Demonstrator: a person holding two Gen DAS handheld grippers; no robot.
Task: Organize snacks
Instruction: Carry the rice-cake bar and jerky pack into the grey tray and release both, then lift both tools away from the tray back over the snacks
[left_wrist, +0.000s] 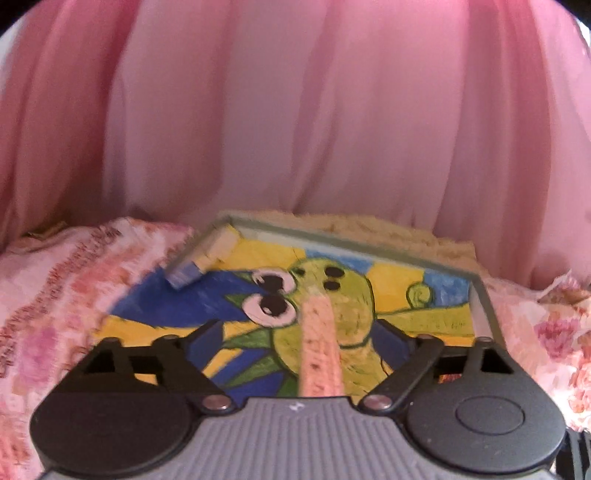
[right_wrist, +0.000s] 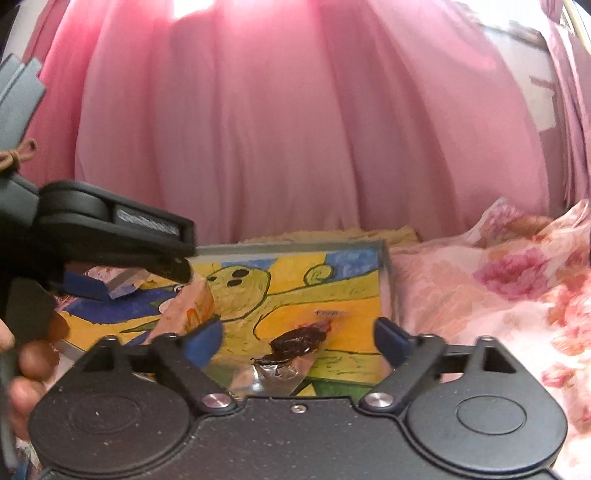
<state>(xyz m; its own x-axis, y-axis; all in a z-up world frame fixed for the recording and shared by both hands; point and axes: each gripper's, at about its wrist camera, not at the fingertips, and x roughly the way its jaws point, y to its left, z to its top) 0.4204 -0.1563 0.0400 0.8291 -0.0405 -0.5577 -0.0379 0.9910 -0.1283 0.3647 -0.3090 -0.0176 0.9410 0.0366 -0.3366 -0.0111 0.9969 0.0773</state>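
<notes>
Left wrist view: showing the painted tray (left_wrist: 369, 254) lying on the floral bedspread (left_wrist: 51, 295), pink curtain (left_wrist: 295, 110) hanging close behind.
Tray edges: low grey rim running along the far and right sides; near-left side showing no rim.
Open room: bare painted floor lying across the tray's far right; bedspread spreading well out to both sides.
Left gripper (left_wrist: 299, 332): jaws standing wide, blue pads apart, closing on nothing; hovering low over the tray.
Pink wafer bar (left_wrist: 320, 343): lying lengthwise between the open fingers, speckled, pale salmon; contact with the pads not clear.
Small blue-and-cream packet (left_wrist: 201, 264): sitting against the far-left rim corner, tilted.
Right wrist view: showing the right gripper (right_wrist: 297, 336) with jaws spread wide, holding nothing.
Dark chocolate snack (right_wrist: 299, 341): lying on the tray between the open fingers, glossy brown, in torn silver foil with a clear twisted end.
Hand (right_wrist: 22, 362): gripping at the left edge.
</notes>
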